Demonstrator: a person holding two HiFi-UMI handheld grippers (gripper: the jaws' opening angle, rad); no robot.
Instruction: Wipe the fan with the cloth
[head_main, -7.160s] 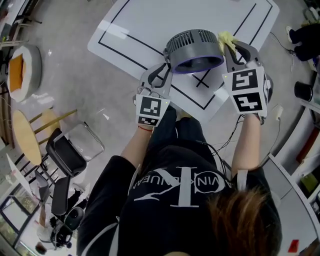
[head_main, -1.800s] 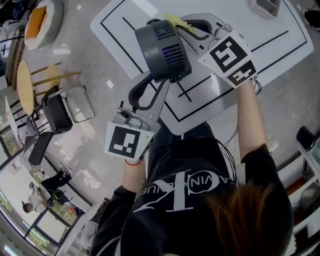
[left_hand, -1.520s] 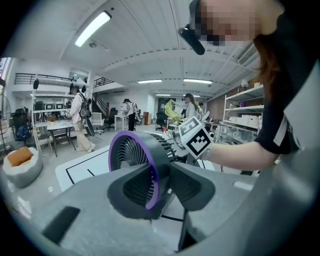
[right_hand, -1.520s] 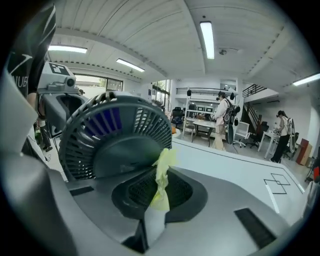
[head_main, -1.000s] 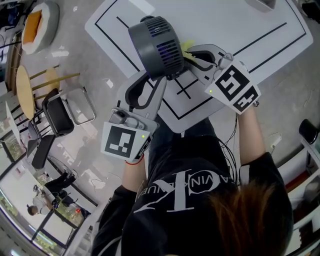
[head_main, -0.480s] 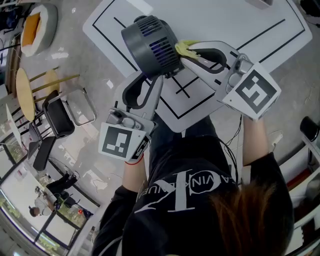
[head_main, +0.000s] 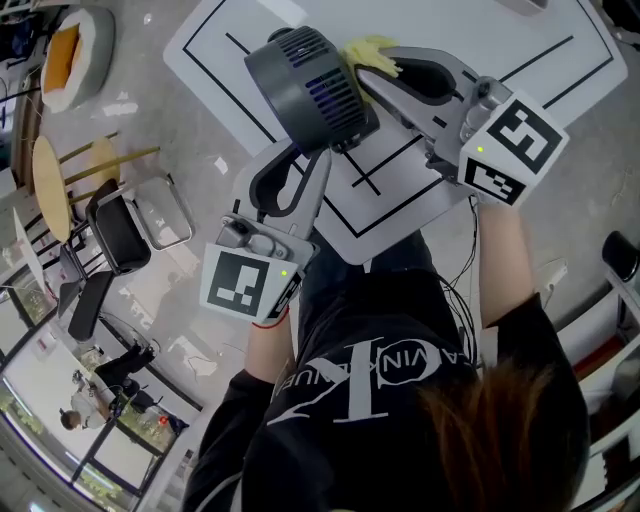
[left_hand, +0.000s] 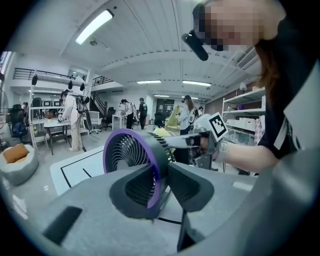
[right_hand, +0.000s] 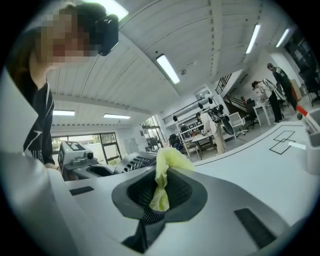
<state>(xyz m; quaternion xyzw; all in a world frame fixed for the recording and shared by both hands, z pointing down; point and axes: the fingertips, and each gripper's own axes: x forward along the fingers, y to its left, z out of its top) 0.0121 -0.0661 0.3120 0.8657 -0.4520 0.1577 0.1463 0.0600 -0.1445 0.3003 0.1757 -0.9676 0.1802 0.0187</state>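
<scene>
A small grey fan (head_main: 305, 90) with a purple front ring is held above the white table (head_main: 500, 45), tilted on its side. My left gripper (head_main: 293, 165) grips it from below; its jaws are closing, pads against the fan (left_hand: 135, 167) body. My right gripper (head_main: 378, 62) is shut on a yellow cloth (head_main: 372, 50), which touches the fan's rear rim at its far side. In the right gripper view the cloth (right_hand: 162, 180) hangs pinched between the pads, with the fan's grille (right_hand: 132, 161) just behind it.
Black lines (head_main: 375, 185) are marked on the table. On the floor to the left stand a folding chair (head_main: 125, 235), a round wooden table (head_main: 50, 165) and a white cushion with an orange top (head_main: 75, 45). Several people stand far off in the hall (left_hand: 70, 117).
My right gripper has carried the cloth along the fan's rear rim toward the far side and rolled. The fan and left gripper have barely shifted.
</scene>
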